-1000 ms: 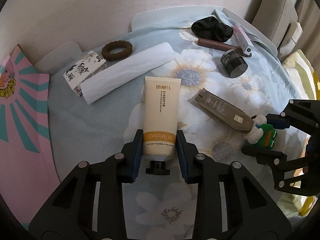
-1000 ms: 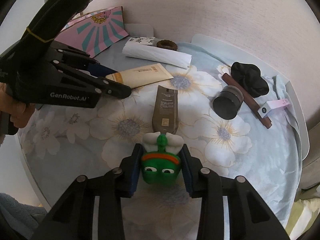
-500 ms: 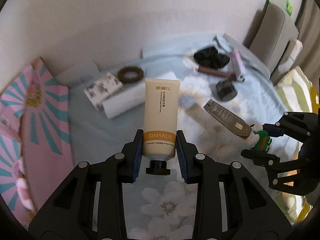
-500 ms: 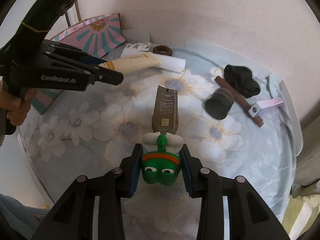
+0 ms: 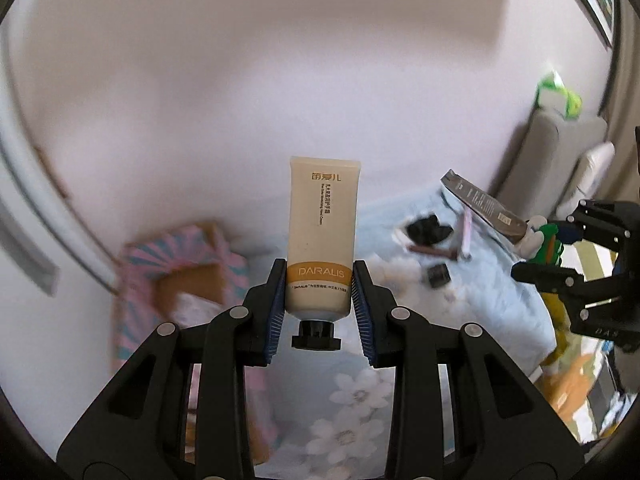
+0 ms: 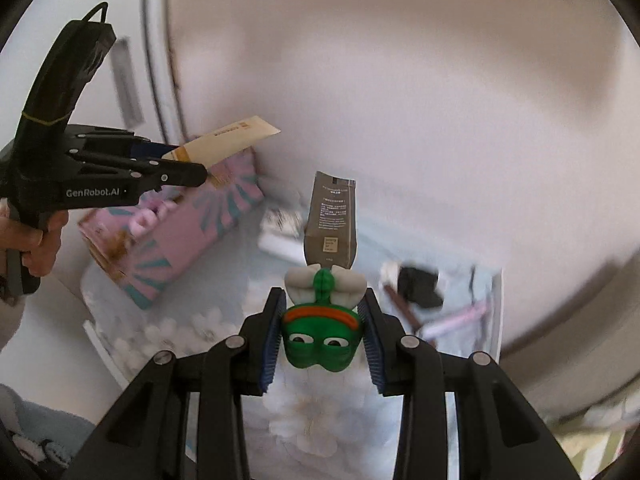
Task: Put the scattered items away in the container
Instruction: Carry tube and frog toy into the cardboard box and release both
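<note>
1. Two grippers and two tubes are counted: the left gripper (image 5: pixel 319 300) is clamped on the cream tube (image 5: pixel 322 232) near its black cap, held in the air above the flowered cloth (image 5: pixel 352 392).
2. One pink box (image 6: pixel 176 236) is seen at the left, open-topped; its contents are blurred.
3. The right gripper (image 6: pixel 323 334) is closed on the green frog cap (image 6: pixel 320 338) of the brown tube (image 6: pixel 330 226), raised off the cloth.
4. Dark items at the far right are too smeared to be identified.
5. A hand (image 6: pixel 38 240) is wrapped around the left gripper's handle; both grippers are angled downward.
</note>
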A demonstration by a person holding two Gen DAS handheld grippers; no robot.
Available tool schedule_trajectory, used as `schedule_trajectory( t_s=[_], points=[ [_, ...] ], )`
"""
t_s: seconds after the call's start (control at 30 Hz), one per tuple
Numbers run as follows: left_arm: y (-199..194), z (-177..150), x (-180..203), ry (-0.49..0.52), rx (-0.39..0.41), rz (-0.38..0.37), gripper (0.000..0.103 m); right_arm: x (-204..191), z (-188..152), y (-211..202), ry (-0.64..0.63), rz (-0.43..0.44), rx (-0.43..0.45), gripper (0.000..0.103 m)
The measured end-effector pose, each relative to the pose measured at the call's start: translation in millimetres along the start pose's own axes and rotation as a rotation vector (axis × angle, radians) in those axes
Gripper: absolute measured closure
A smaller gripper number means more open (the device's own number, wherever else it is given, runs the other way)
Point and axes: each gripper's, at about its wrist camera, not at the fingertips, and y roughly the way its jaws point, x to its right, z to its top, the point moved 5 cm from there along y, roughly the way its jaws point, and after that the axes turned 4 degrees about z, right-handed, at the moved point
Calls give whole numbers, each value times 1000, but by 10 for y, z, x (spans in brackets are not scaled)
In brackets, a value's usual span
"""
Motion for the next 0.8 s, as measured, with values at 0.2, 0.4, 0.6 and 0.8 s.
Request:
schedule_trajectory(
  t_s=[0.2,0.4,0.6,0.8],
  points=[
    [-581,163,-575,-77,76,137,74,-316,653,-167,-144,84,84,69],
    [-725,-57,-1203,-205,56,251,74,-866,1203,107,-232,235,135,69],
    [-279,-586,-1689,-325,-39,300,74,-1462,1517,916,-260,394,55,69],
    [442,-1024,-1851,-379,-174,258,74,-1816,1470,1985,-230,415,-117,69]
  ],
)
